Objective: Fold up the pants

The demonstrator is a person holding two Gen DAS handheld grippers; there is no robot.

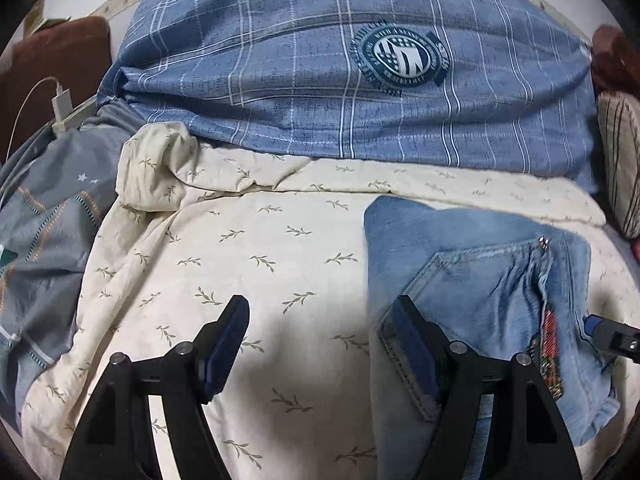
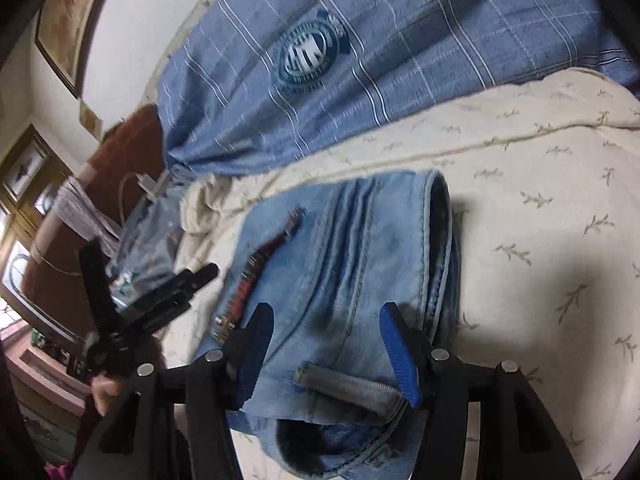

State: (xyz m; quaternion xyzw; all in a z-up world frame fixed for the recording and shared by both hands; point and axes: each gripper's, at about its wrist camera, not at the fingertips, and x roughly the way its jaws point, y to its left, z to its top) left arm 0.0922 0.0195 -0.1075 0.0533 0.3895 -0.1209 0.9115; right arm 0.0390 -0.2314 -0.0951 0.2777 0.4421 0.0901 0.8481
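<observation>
Light blue denim pants (image 1: 480, 280) lie folded into a compact bundle on a cream leaf-print bedsheet (image 1: 248, 264). They show in the right wrist view (image 2: 352, 256) with seams, a hem and a red patterned trim. My left gripper (image 1: 320, 344) is open and empty, its right finger over the bundle's left edge. My right gripper (image 2: 324, 348) is open above the near end of the bundle, holding nothing. The right gripper's tip shows at the far right of the left wrist view (image 1: 608, 336). The left gripper shows at the left of the right wrist view (image 2: 160, 300).
A blue plaid duvet (image 1: 320, 68) with a round emblem is bunched behind the sheet. A grey patterned blanket (image 1: 44, 248) lies to the left. A white charger and cable (image 1: 62, 100) rest by a brown headboard (image 1: 60, 64). A striped pillow (image 1: 620, 160) sits at the right.
</observation>
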